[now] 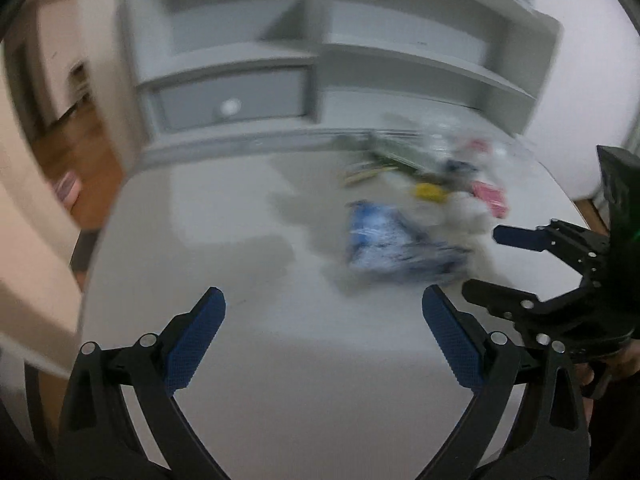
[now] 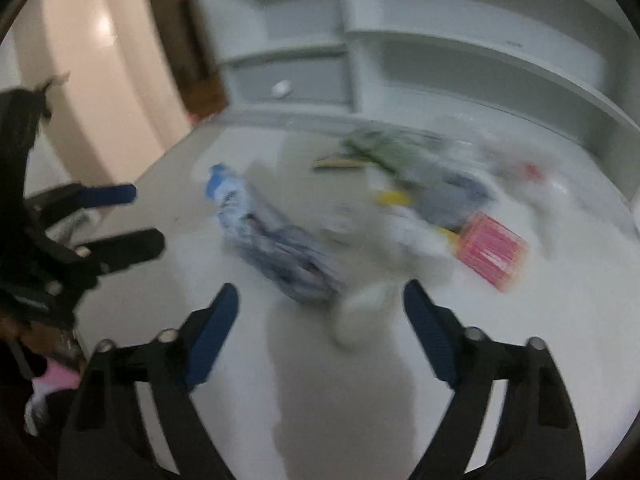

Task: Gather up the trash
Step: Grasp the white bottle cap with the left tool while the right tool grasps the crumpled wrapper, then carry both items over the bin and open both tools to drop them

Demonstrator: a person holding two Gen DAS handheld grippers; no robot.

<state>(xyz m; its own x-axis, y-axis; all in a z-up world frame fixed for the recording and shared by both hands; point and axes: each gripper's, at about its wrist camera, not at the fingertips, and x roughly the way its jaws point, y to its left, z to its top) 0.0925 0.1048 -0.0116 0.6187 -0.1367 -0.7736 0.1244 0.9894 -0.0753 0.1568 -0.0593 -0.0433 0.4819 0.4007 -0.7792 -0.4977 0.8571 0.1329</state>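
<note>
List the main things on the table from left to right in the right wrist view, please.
left tool → blue and white wrapper → yellow piece → pink packet.

No legible text, either view. My blue wrapper (image 1: 394, 240) at 1 o'clock carries white print, smeared by blur. Pink packet (image 2: 490, 250) at 2 o'clock shows only stripes. No readable brands or numbers.
</note>
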